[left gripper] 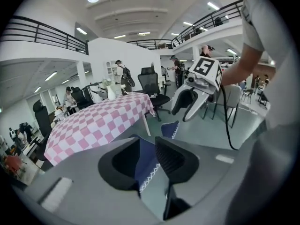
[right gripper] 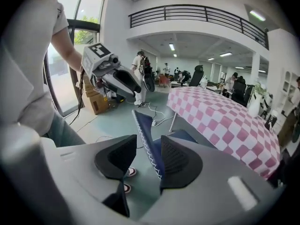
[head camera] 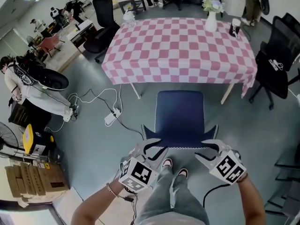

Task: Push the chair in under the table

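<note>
A blue chair (head camera: 180,116) stands on the floor facing the table (head camera: 180,46), which has a pink-and-white checked cloth; the seat is out in front of the table's near edge. My left gripper (head camera: 153,150) straddles the left top corner of the backrest (left gripper: 145,161) with its jaws apart. My right gripper (head camera: 208,149) straddles the right top corner, where the white-stitched backrest edge (right gripper: 145,130) lies against one jaw with a gap to the other. In each gripper view the other gripper shows: the right gripper (left gripper: 187,104), the left gripper (right gripper: 124,86).
A vase (head camera: 212,18) and a cup (head camera: 236,27) stand on the table's far side. Black office chairs (head camera: 276,64) (head camera: 103,18) flank the table. A power strip with cables (head camera: 111,117) lies on the floor at the left. My shoes (head camera: 173,165) are just behind the chair.
</note>
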The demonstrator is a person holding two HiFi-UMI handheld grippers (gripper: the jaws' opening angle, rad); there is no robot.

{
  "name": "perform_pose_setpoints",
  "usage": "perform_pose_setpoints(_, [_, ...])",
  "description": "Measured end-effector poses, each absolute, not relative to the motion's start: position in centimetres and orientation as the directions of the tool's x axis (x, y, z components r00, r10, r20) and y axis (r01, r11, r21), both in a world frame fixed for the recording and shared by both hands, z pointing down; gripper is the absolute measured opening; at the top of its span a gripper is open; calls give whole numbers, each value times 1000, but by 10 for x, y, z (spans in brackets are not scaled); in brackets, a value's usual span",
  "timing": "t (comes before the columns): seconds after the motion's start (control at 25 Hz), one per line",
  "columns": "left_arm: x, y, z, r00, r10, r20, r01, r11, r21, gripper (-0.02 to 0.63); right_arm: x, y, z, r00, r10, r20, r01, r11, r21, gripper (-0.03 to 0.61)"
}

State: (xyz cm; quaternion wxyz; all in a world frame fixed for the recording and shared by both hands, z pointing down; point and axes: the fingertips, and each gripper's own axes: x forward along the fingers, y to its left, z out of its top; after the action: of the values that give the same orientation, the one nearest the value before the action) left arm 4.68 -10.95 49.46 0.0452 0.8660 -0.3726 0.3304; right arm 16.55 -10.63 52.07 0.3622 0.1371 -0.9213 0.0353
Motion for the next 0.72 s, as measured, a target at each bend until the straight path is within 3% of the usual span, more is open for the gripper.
perform_pose_setpoints(0.4, [52,-95,543,470,-505,724,-459,-841,-288,107,159,-104,567,-570,-145,809,-112,989,98,166])
perform_pose_setpoints(0.72, [58,-93,580,432,-421,798,-338,-896,-289,117,150,-105,593,-488,-98,867,-41,995,89,166])
